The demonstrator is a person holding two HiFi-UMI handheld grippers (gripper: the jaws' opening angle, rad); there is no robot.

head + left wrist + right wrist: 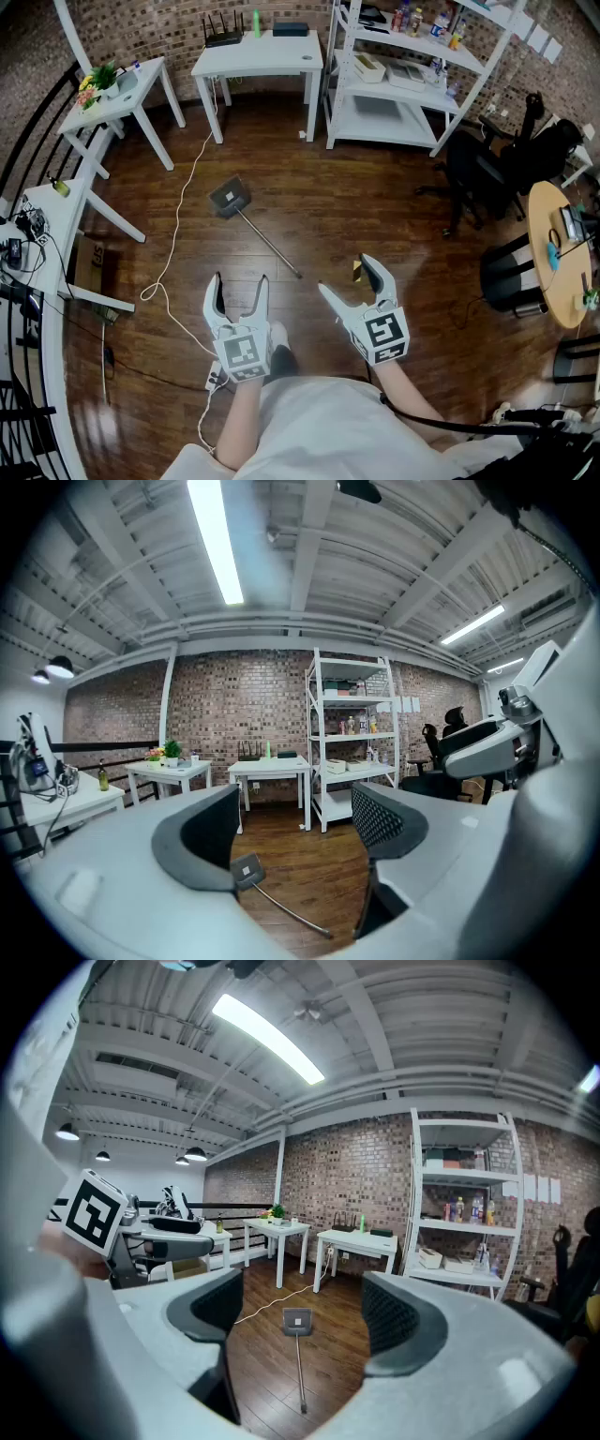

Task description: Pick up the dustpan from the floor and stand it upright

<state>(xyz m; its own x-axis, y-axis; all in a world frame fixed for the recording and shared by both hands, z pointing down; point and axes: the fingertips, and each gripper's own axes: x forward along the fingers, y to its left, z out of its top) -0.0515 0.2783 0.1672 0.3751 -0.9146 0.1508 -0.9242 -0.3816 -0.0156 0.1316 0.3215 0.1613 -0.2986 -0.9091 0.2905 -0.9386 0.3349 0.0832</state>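
Dustpan [231, 196] lay flat on the wood floor [375, 206], not upright. Pan end sat far from the person, and the long thin handle ran back diagonally toward the gap between the two grippers. Nothing touched it.

Left hand-held gripper [240, 281]: jaws apart, nothing between the pads. It was held above the floor, short of the handle's near end. In the left gripper view the pan showed low between the jaws, well beyond them, partly cut off by the left jaw.

Right hand-held gripper [345, 274]: jaws spread wide, also empty, just to the right of the handle's tip in the head view. The right gripper view had the dustpan centred between the jaws, handle pointing back at the camera, clear of both pads.

White cable [178, 234] snaked across the floor, passing left of the pan. Past the dustpan, against the brick wall: white counter [262, 52], a smaller counter with a plant [122, 101] to its left, white shelf unit [412, 89] to its right. Black office chair [487, 169] and round wooden table [553, 253] were off to the right, well apart from the dustpan.
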